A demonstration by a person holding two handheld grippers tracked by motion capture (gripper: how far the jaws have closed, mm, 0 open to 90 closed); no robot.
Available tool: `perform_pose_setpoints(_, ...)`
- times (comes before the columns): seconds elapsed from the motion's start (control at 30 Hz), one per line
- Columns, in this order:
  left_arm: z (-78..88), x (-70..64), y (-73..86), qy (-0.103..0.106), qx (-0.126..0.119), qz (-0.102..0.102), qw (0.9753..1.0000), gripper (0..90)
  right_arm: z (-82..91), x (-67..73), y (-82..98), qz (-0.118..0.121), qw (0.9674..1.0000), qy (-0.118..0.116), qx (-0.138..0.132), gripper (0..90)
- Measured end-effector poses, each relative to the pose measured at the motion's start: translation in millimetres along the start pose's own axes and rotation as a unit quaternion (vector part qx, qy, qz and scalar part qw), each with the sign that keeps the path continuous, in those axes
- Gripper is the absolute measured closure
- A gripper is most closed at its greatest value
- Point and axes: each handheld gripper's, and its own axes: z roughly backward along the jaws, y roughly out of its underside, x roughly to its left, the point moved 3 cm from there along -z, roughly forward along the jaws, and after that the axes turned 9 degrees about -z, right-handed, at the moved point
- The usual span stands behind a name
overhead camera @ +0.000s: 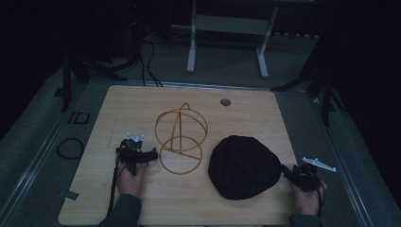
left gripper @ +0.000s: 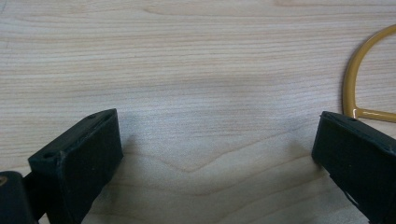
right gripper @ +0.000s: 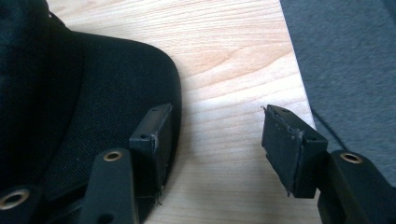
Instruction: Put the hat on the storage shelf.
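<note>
A gold wire stand point(overhead camera: 180, 127), made of hoops over a round base ring, rises from the middle of the wooden table point(overhead camera: 127, 109). To its right lies a black cap point(overhead camera: 243, 165). My left gripper point(overhead camera: 137, 156) rests just left of the base ring, open, with bare wood between its jaws point(left gripper: 215, 135); the gold wire point(left gripper: 346, 91) curves by the right jaw. My right gripper point(overhead camera: 302, 176) is at the cap's right edge, open point(right gripper: 217, 123). One jaw sits over the cap's brim point(right gripper: 93, 93), the other over bare wood.
The table's right edge runs close beside my right gripper, with grey carpet point(right gripper: 345, 56) beyond it. A round grommet point(overhead camera: 225, 101) sits near the table's far edge. A white desk frame point(overhead camera: 191, 47) stands behind, and a cable loop point(overhead camera: 70, 147) lies on the floor at left.
</note>
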Motion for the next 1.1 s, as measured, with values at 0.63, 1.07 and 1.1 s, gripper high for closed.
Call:
perform_pose_setpoints(0.63, -0.3, -3.3, -0.7, -0.002, 0.0, 0.003, 1.0, 1.2, 19.0, 33.7, -13.7, 0.082, 0.996, 0.018, 0.031, 53.7)
perform_pose_setpoints(1.07, -0.3, -3.9, -0.9, -0.001, 0.0, 0.001, 1.0, 1.2, 37.5, 55.8, -42.7, 0.118, 0.9928, 0.0, 0.019, 49.6)
perform_pose_setpoints(1.1, -0.3, -3.9, -0.9, -0.001, 0.0, 0.001, 1.0, 1.2, 37.0, 60.8, -45.4, 0.125, 0.9919, -0.006, 0.023, 47.9)
